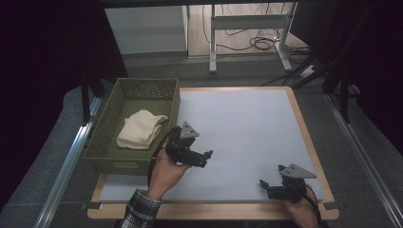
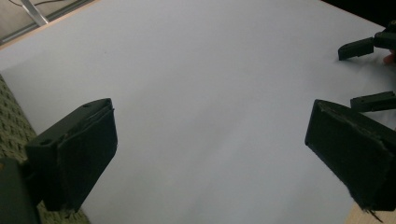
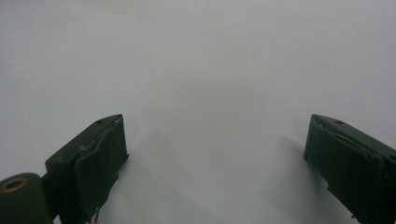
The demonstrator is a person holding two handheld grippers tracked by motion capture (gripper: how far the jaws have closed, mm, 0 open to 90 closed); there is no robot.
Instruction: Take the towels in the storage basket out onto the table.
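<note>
A cream cloth (image 1: 140,129) lies folded inside a green woven basket (image 1: 119,164) at the left of the pale blue mat (image 1: 247,123). My left gripper (image 1: 205,159) is held above the mat just right of the basket, pointing right, jaws open and empty. In the left gripper view its jaws (image 2: 210,116) stand wide apart over bare mat, with the basket's wall (image 2: 11,121) at the left edge. My right gripper (image 1: 272,175) rests low at the front right of the mat, open; nothing lies between its pads in the right gripper view (image 3: 217,126). It also appears far off in the left gripper view (image 2: 362,74).
The mat lies on a wooden board (image 1: 304,133) with a light rim. Metal rails (image 1: 71,156) run along both sides of the table. A desk frame (image 1: 247,23) and cables stand on the floor beyond the far edge.
</note>
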